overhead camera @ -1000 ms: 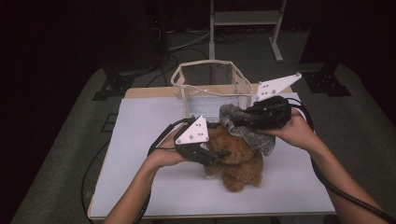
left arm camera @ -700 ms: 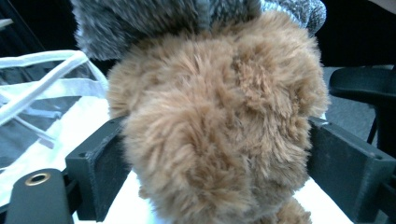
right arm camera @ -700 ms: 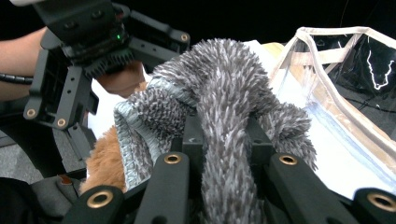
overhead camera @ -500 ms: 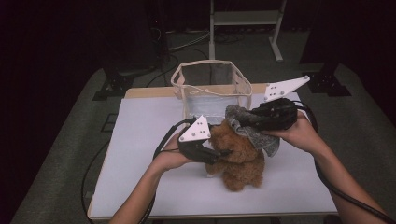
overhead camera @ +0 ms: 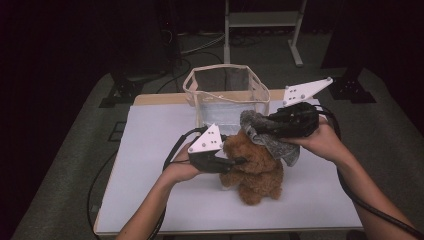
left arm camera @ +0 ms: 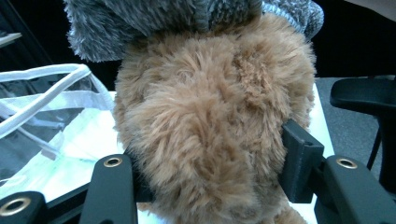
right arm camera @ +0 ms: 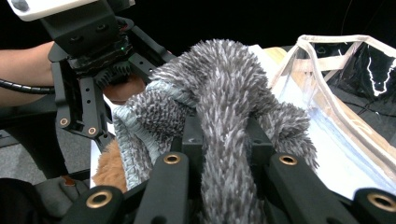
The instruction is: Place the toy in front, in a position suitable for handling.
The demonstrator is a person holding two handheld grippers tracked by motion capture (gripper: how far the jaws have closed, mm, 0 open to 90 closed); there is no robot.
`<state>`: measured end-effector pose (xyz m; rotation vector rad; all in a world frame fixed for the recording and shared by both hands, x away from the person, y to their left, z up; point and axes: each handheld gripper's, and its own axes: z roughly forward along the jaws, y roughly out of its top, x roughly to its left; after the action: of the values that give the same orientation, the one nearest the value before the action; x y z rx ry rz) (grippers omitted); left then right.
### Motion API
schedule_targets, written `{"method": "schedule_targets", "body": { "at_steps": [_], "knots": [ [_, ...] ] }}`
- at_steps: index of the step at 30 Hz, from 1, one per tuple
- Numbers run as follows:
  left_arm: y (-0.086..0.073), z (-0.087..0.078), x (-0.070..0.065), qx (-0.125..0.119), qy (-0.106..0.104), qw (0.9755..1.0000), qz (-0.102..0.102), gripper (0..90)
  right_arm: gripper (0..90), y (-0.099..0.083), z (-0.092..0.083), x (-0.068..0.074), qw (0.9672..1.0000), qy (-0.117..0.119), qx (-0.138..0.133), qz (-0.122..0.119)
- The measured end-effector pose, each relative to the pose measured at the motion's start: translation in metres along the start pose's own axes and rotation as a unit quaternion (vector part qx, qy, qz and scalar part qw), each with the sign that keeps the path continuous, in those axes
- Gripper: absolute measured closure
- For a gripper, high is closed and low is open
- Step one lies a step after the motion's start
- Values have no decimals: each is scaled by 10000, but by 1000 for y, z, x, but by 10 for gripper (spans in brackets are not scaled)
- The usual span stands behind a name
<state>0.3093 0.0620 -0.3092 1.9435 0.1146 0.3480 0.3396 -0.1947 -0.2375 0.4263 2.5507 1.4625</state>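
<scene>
A brown plush bear sits upright on the white table. My left gripper comes in from the bear's left. Its jaws have just been closing, and in the left gripper view the pads press into the bear's fur on both sides. My right gripper is shut on a grey fuzzy cloth and holds it over the bear's head. In the right gripper view the cloth bunches between my jaws, with a patch of brown fur below it.
A clear soft-walled bag with white trim stands open on the table just behind the bear, and its wall lies close to my right gripper. Cables trail from both grippers. A dark floor and stand legs lie beyond the table.
The left gripper's jaws have drawn in against the bear. Both hands stay where they were, and the grey cloth is still over the bear's head.
</scene>
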Motion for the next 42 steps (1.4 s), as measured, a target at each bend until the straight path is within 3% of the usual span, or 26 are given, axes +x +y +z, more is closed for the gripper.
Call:
{"method": "schedule_targets", "body": {
  "at_steps": [11,20,23,29,37,42],
  "knots": [
    [1,2,1,115,-52,9999,-68,415,748,14,14,10,9995,96,152,-268],
    [4,7,1,116,-86,9999,-69,408,749,8,-5,0,9999,-73,117,-83],
    [8,10,-2,181,-102,9998,31,406,749,12,5,5,9996,66,198,-188],
    [5,7,0,163,-101,9998,-11,403,749,18,16,11,9989,156,277,-332],
    [7,7,0,184,-104,9998,11,397,748,-3,-21,-2,10000,-98,7,8],
    [6,4,1,220,-97,9997,11,396,747,-10,-30,-6,9996,-191,-131,136]
  ]
}}
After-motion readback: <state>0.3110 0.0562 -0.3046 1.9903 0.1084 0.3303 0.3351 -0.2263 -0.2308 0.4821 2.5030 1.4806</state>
